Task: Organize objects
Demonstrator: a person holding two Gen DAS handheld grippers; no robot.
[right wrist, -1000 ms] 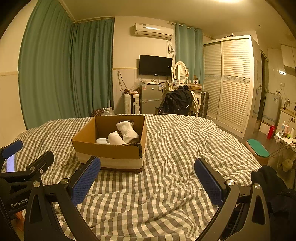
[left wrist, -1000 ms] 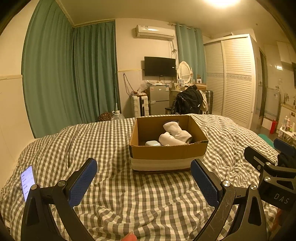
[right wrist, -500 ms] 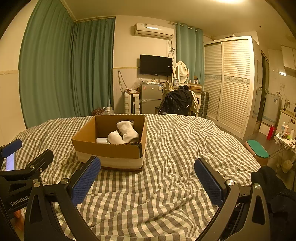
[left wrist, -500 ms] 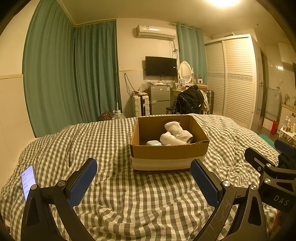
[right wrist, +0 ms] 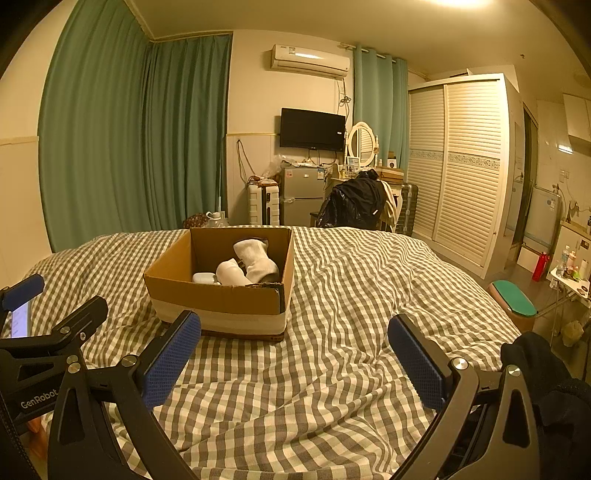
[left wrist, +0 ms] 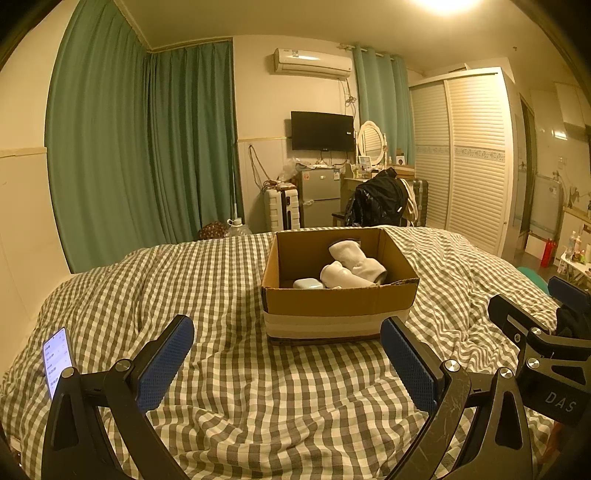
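You're holding both grippers wide open and empty: left gripper [left wrist: 286, 356], right gripper [right wrist: 293, 354]. The box [left wrist: 338, 301] is sitting dead ahead at centre frame for your left, upper left for your right. Socks [left wrist: 352, 264], possibly a case, are lying inside.

Warm yellow light floods my views from a glaring ceiling lamp [left wrist: 445, 5] at top right; everything looks sharp, though fisheye bends the edges and the corners go black
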